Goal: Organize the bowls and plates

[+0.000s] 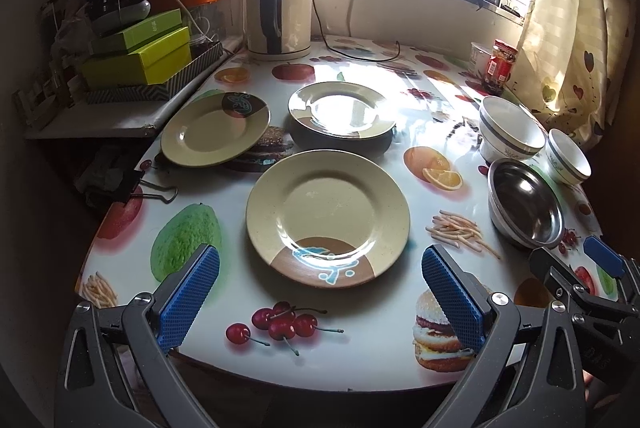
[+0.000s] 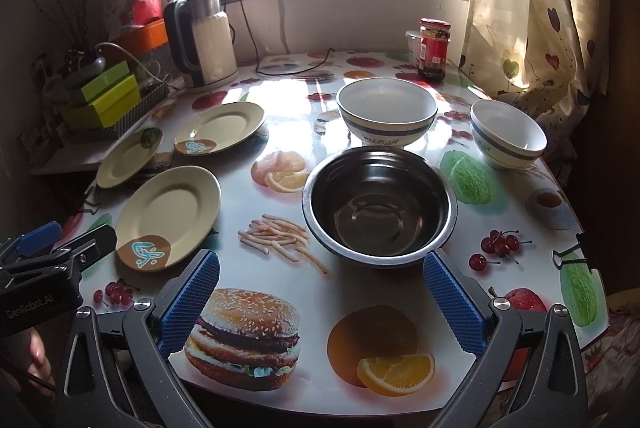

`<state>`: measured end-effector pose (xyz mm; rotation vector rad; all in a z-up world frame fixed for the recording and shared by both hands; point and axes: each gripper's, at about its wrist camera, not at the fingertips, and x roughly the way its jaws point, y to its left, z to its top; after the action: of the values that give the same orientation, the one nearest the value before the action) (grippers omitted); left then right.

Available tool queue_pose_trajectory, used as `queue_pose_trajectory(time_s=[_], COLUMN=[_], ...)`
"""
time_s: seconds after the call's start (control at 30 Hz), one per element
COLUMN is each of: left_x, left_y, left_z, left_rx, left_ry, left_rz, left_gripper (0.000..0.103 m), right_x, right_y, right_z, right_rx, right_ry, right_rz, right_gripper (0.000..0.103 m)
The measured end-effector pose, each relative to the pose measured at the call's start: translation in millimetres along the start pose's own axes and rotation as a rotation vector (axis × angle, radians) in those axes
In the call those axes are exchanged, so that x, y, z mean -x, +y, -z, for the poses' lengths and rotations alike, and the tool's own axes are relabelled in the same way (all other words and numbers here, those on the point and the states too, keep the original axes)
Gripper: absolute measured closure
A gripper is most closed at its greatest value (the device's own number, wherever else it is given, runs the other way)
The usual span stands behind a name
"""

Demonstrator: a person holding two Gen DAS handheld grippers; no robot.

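Note:
Three cream plates with brown patches lie on the fruit-print table: a near plate [image 1: 328, 224] [image 2: 168, 216], a left plate [image 1: 216, 128] [image 2: 128, 156] and a far plate [image 1: 342, 108] [image 2: 220, 126]. A steel bowl [image 1: 524, 204] [image 2: 380, 204] sits by a large white bowl [image 1: 510, 128] [image 2: 386, 112] and a small white bowl [image 1: 568, 156] [image 2: 506, 134]. My left gripper [image 1: 320, 300] [image 2: 60, 240] is open and empty just before the near plate. My right gripper [image 2: 320, 304] [image 1: 572, 260] is open and empty just before the steel bowl.
An electric kettle [image 1: 278, 4] with its cord, a red-lidded jar [image 1: 502, 62] and a tub stand at the back. Green boxes [image 1: 140, 56] are stacked on a side shelf at left. A curtain [image 1: 572, 28] hangs at right. Binder clips [image 1: 152, 190] grip the table edges.

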<state>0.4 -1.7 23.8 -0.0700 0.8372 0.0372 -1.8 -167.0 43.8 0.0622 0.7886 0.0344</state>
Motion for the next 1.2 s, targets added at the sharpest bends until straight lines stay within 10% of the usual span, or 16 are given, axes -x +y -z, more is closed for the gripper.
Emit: queue_pose_trajectory(time_s=[1.2], left_x=[-18.3], left_y=[2.1], left_z=[-16.1], left_rx=[-0.025], left_ry=[0.020], left_rz=[0.023], left_gripper=[0.001], right_x=[-12.3], right_y=[7.1], right_z=[-19.9], right_rx=[0.034], right_ry=[-0.017], right_rz=[-0.019], right_gripper=[0.000])
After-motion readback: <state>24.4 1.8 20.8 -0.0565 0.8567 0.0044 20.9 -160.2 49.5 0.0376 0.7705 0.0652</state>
